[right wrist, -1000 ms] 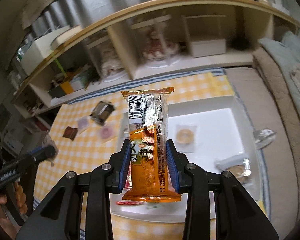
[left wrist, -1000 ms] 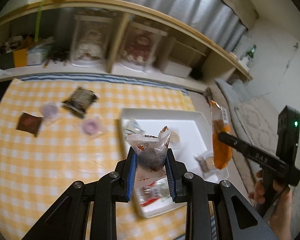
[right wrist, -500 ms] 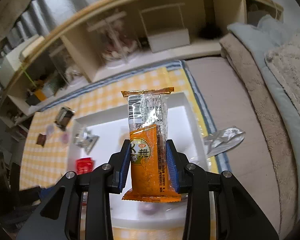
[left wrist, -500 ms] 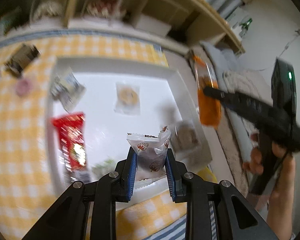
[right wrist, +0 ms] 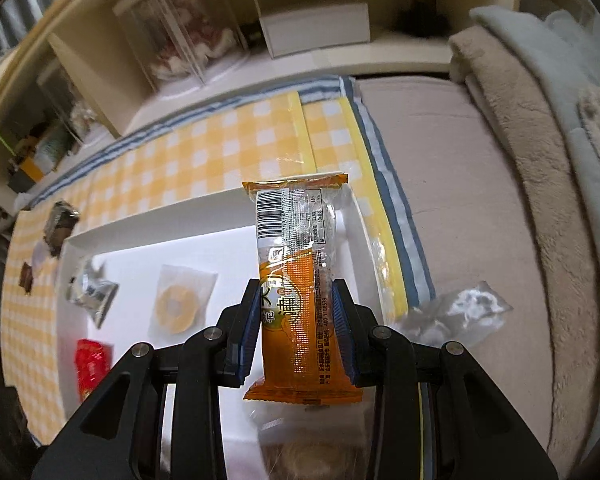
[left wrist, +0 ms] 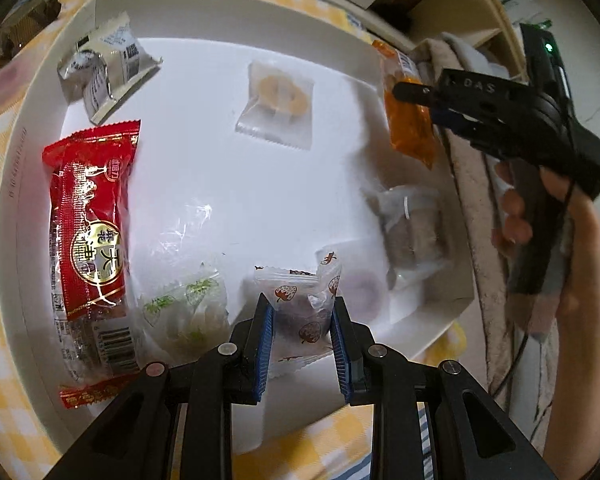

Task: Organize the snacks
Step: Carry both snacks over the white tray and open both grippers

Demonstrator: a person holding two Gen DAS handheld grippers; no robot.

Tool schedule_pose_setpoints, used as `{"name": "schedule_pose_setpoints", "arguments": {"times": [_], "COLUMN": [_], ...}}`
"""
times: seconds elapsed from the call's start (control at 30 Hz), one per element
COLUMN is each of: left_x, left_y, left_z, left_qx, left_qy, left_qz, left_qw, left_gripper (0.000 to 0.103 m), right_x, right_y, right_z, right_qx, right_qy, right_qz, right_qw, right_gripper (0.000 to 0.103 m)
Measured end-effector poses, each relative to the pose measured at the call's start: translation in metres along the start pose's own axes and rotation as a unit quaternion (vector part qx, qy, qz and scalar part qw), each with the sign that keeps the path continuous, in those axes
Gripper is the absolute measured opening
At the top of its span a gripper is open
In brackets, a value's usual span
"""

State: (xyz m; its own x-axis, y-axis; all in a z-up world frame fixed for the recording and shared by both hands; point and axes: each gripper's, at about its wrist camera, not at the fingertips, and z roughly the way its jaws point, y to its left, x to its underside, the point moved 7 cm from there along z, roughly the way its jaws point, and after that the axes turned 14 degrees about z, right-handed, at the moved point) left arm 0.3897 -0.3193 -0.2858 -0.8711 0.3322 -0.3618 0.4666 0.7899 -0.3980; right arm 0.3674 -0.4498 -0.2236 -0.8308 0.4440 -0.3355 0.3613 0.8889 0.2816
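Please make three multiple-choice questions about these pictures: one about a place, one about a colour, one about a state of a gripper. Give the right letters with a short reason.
1. Where does the long red snack packet lie?
A. in the white tray
B. on the shelf
C. on the beige blanket

2. What colour is the packet in the right gripper?
A. green
B. orange
C. purple

3. What is the state of the left gripper?
A. open and empty
B. shut on a strawberry-print packet
C. shut on a spoon

Answers:
1 A: it rests along one side of the white tray.
2 B: the orange packet stands between the blue pads.
3 B: the pads press the strawberry-print packet on both sides.
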Motion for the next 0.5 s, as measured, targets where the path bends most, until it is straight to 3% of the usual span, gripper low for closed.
{"name": "schedule_pose_setpoints", "arguments": {"times": [0.1, 0.23, 0.4, 0.5], "left_x": [-0.007, -0.007, 0.005, 0.0], "left_y": [0.005, 0.004, -0.001, -0.006], "left_z": [0.005, 0.007, -0.004, -0.004], "left_qx": [-0.006, 0.006, 0.0, -0.005], "left_qy": [0.001, 0.003, 0.002, 0.0], "left_qz": [-0.006, -0.01, 0.009, 0.015], "left_qw": [1.0, 0.9999, 1.0, 0.9999], "left_gripper": [0.028, 0.038, 0.046, 0.045], "right_x": [-0.004, -0.007, 0.005, 0.011], "right_y": [0.0, -0.002, 0.0, -0.001], "right_z": [0.013, 0.011, -0.002, -0.01], "right_qx": [0.007, 0.001, -0.013, -0.014], "right_qy": [0.007, 0.003, 0.008, 0.007], "right_qz": [-0.006, 0.004, -0.004, -0.007], "right_qw": [1.0, 1.0, 1.0, 1.0], "right_gripper": [0.039, 0.063, 0.063, 0.063]}}
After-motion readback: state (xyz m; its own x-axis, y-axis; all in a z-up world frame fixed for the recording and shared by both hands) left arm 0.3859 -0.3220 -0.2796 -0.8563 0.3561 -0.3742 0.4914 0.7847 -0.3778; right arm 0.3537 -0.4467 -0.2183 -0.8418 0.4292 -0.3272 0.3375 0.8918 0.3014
